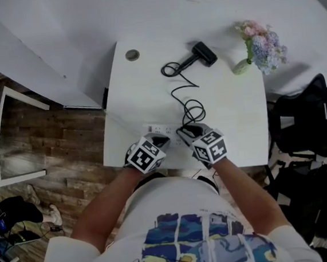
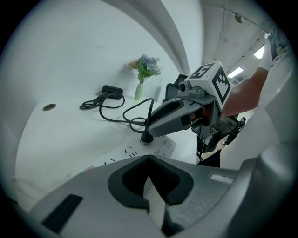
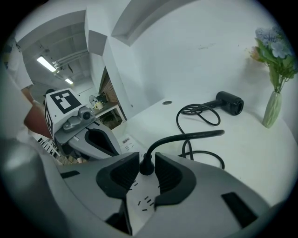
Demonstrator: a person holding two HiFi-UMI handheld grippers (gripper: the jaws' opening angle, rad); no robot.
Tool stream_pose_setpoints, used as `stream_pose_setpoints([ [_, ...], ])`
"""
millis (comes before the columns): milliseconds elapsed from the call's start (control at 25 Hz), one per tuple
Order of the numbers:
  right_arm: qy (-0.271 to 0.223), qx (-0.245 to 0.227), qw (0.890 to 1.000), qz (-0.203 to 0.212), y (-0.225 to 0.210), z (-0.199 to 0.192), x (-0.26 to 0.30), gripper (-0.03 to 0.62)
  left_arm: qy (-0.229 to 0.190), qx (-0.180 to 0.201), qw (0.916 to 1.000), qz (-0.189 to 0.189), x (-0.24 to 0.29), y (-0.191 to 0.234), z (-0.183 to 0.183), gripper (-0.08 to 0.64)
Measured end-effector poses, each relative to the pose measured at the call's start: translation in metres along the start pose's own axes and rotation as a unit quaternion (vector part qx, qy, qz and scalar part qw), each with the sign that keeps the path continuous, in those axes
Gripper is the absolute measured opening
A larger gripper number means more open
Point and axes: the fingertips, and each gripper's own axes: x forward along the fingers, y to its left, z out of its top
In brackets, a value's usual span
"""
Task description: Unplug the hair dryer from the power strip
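1. Along the near edge of the tabletop [image 1: 230,109] lies the power strip [image 1: 164,128], within reach of both tools. The hair dryer [image 1: 202,53] rests well apart, by the far edge.
2. Its cord [image 1: 185,91] trails back across the tabletop to the strip.
3. The left tool [image 2: 149,179], jaws apart and holding nothing, hangs over the strip's end toward the left edge, likely to steady it.
4. The right tool [image 3: 147,169] stands wide, its pads flanking the plug [image 3: 147,163], which still sits in the strip. It is not yet squeezed, and the tool looks set for a straight pull.

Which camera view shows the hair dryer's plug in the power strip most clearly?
The right gripper view: the plug stands close up between the right gripper's open jaws, seated in the power strip. The left gripper view shows the plug smaller, from the side. In the head view the right gripper mostly hides it.
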Motion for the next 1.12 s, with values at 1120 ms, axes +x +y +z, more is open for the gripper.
stream_pose_setpoints([
  [1120, 0.013, -0.006, 1.0, -0.005, 0.003, 0.002, 0.005, 0.061, 0.057, 0.025, 0.9979, 0.015, 0.006, 0.009, 0.0, 0.002],
])
